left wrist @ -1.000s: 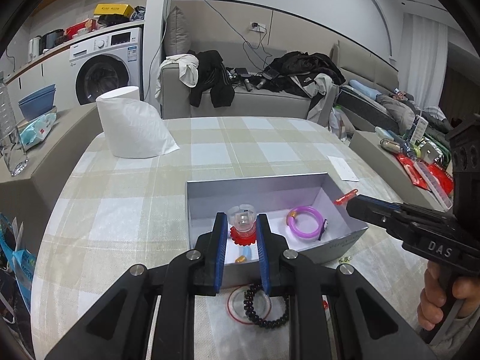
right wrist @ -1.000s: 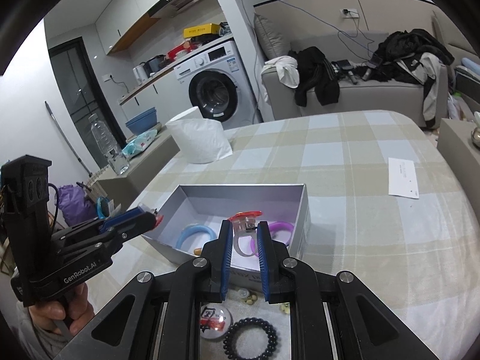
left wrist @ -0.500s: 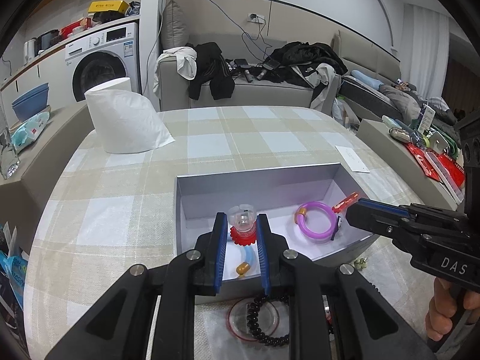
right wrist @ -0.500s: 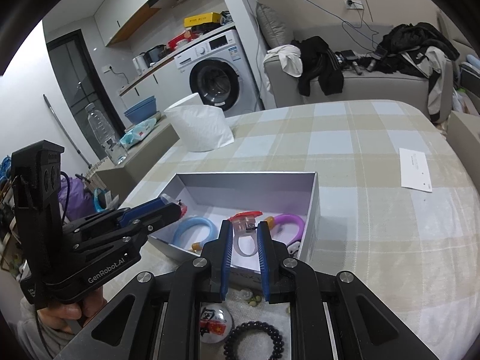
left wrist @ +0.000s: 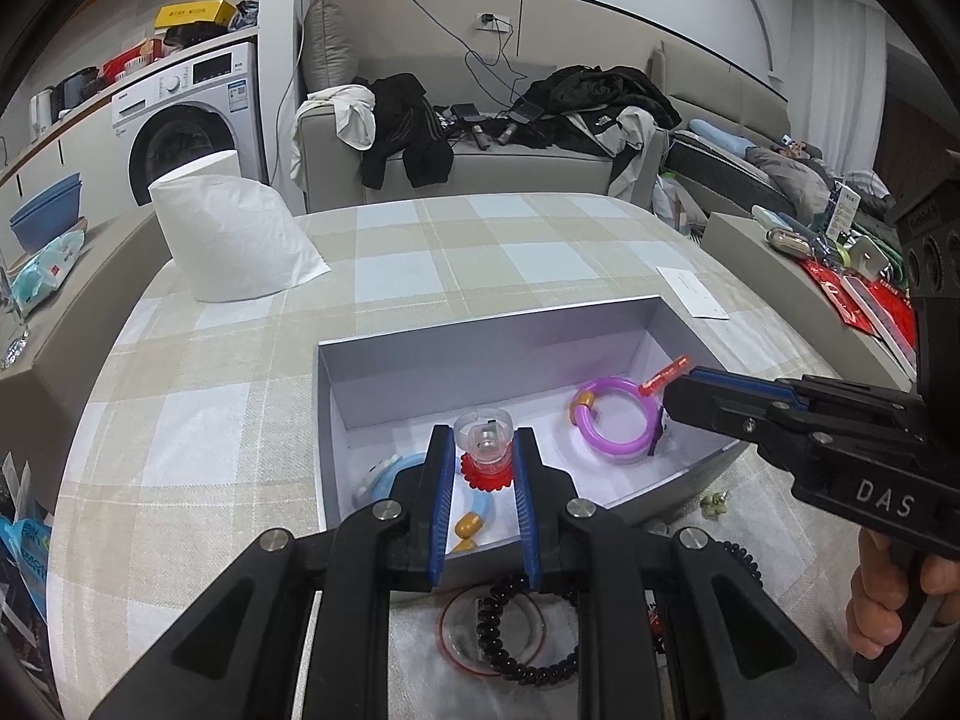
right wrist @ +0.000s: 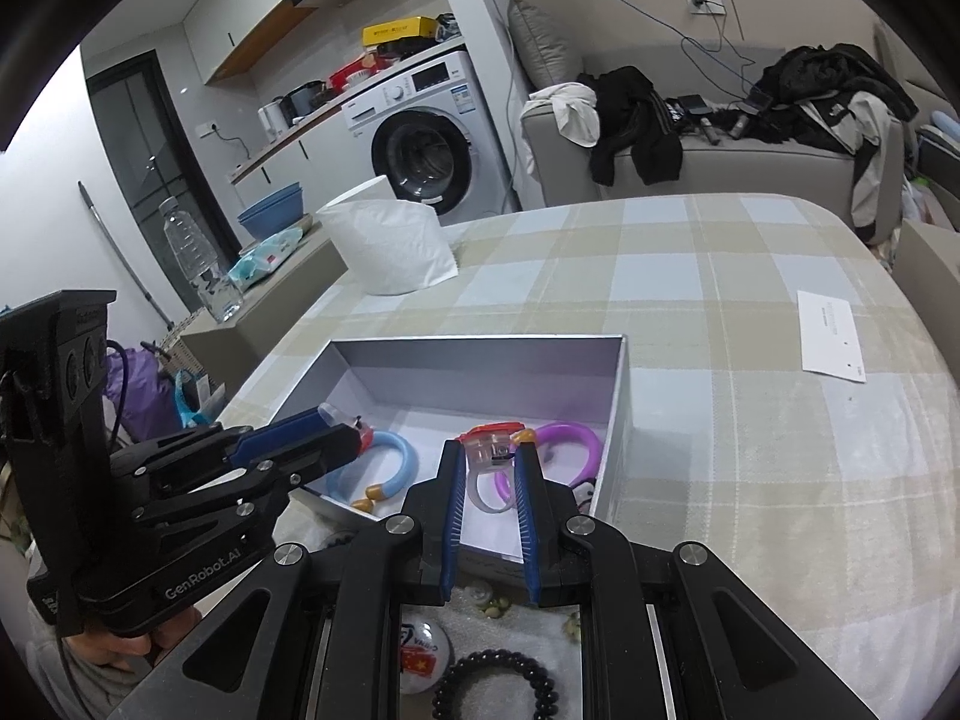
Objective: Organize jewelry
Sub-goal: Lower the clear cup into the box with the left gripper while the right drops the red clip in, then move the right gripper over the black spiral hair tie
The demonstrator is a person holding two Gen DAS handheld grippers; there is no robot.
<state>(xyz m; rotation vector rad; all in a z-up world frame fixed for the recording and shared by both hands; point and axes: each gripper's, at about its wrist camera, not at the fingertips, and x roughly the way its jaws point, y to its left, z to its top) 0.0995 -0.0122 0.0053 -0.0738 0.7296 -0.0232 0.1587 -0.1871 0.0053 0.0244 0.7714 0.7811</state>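
Observation:
An open grey box (left wrist: 480,360) sits on the checked tablecloth, with a purple bracelet (left wrist: 612,420) and a pale blue bracelet (left wrist: 384,474) inside. My left gripper (left wrist: 483,444) is shut on a clear plastic ring with a red flower base (left wrist: 485,456), held over the box's near left part. My right gripper (right wrist: 491,456) is shut on a clear ring with a red top (right wrist: 489,450), above the purple bracelet (right wrist: 570,438). In the left wrist view the right gripper's tip (left wrist: 672,381) reaches in over the box's right side.
In front of the box lie a black bead bracelet (left wrist: 516,642), a round clear badge (right wrist: 420,654) and small pale beads (left wrist: 714,501). A white paper roll (left wrist: 228,240) stands at the far left of the table, a paper slip (right wrist: 831,336) to the right.
Both grippers have edged slightly forward over the box, each still shut on its ring. The right gripper's tip now hangs over the box's inside instead of its right wall.

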